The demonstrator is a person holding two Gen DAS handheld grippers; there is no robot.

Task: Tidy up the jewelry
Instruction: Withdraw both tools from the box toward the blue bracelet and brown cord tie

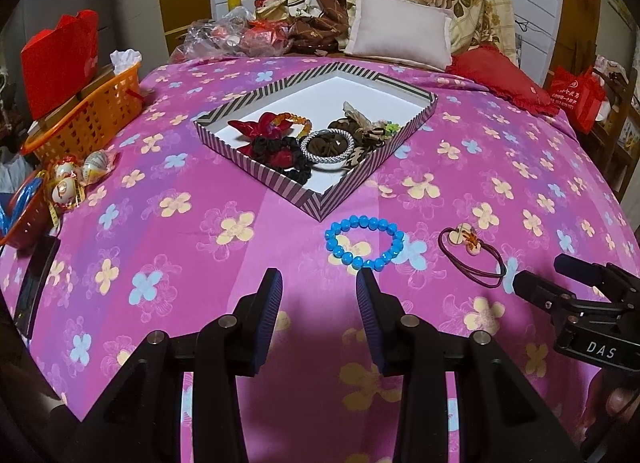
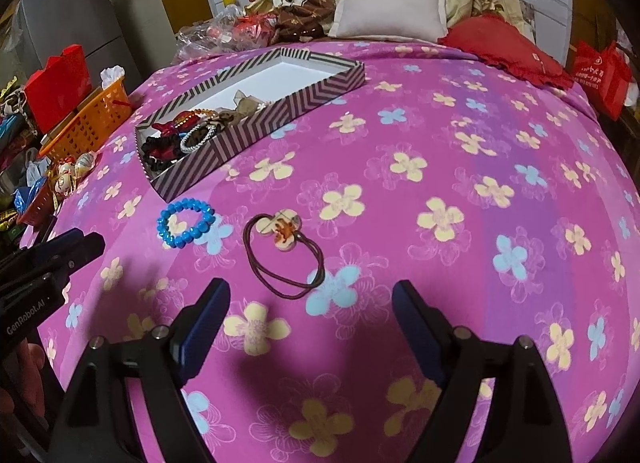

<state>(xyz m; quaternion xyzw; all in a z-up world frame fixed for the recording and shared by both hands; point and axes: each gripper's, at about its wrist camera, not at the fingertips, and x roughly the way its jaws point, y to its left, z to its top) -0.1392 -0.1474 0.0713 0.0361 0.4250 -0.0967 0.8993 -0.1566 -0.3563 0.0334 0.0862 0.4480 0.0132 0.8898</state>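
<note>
A blue bead bracelet lies on the pink flowered bedspread, just beyond my left gripper, which is open with nothing between its fingers. To its right lies a dark maroon hair tie with a flower charm. My right gripper stands wide open over the bedspread at the near end of the tie's loop, holding nothing. Further back sits a striped shallow box with a red bow, black scrunchies, a silver bracelet and brown hair ties inside.
An orange basket and a red bag stand at the bed's left edge, with wrapped sweets and a dark flat object nearer. A white pillow, a red cushion and piled bedding fill the far end.
</note>
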